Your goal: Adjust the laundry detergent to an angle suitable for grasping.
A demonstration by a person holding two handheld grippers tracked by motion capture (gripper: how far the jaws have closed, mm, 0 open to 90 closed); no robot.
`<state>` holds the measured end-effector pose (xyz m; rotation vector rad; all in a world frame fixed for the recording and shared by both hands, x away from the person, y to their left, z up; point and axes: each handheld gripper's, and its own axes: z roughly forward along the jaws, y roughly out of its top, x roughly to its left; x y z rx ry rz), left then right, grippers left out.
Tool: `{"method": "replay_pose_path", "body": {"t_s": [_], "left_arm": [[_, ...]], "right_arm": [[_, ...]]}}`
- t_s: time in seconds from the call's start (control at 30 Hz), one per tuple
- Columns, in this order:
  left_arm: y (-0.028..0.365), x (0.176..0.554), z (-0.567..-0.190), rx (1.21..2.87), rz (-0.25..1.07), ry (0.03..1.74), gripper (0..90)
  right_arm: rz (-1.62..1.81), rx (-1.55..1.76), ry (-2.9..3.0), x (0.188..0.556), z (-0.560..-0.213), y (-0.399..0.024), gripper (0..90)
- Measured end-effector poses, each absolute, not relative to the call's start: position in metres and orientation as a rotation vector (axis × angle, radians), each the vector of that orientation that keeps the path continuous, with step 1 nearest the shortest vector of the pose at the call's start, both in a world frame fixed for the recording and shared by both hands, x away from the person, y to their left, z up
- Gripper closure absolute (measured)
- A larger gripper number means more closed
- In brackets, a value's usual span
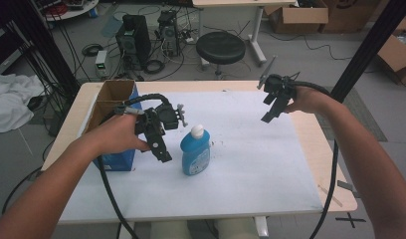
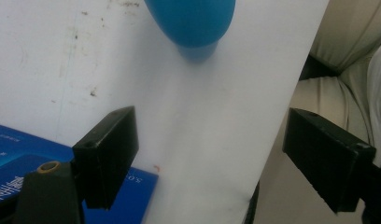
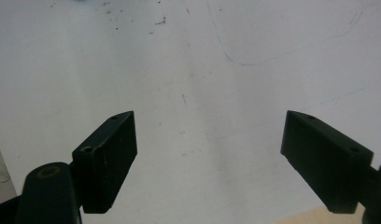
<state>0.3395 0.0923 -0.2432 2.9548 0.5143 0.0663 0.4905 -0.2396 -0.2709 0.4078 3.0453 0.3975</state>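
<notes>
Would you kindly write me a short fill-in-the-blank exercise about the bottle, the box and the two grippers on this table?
1. The blue bottle stands upright and has a ____ cap.
2. The left gripper hovers between the bottle and the open cardboard box, its jaws ____.
3. The right gripper is held above the ____ sheet that covers the table, with nothing between its jaws.

Missing words: white; open; white

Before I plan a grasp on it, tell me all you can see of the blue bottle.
The blue bottle looks like glossy plastic, flattened, with rounded shoulders, a white cap and a pale front label. It stands upright on the white table cover, just right of the open left gripper, which is not touching it. Its rounded blue body shows in the left gripper view, beyond the jaws.
</notes>
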Motion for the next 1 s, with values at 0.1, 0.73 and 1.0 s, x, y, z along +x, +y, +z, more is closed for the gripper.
{"method": "replay_pose_path", "body": {"t_s": [0.1, 0.73, 1.0], "left_arm": [[0.092, 0.339, -0.243, 2.953, 0.070, 0.519, 18.9], [0.094, 0.333, -0.234, 2.942, 0.111, 0.541, 18.9], [0.097, 0.332, -0.237, 2.934, 0.112, 0.563, 18.8]], "right_arm": [[0.386, 0.421, 3.045, 0.489, -0.270, -0.239, 18.0], [0.408, 0.404, 3.029, 0.481, -0.264, -0.241, 17.7], [0.410, 0.404, 3.028, 0.477, -0.262, -0.239, 17.9]]}}
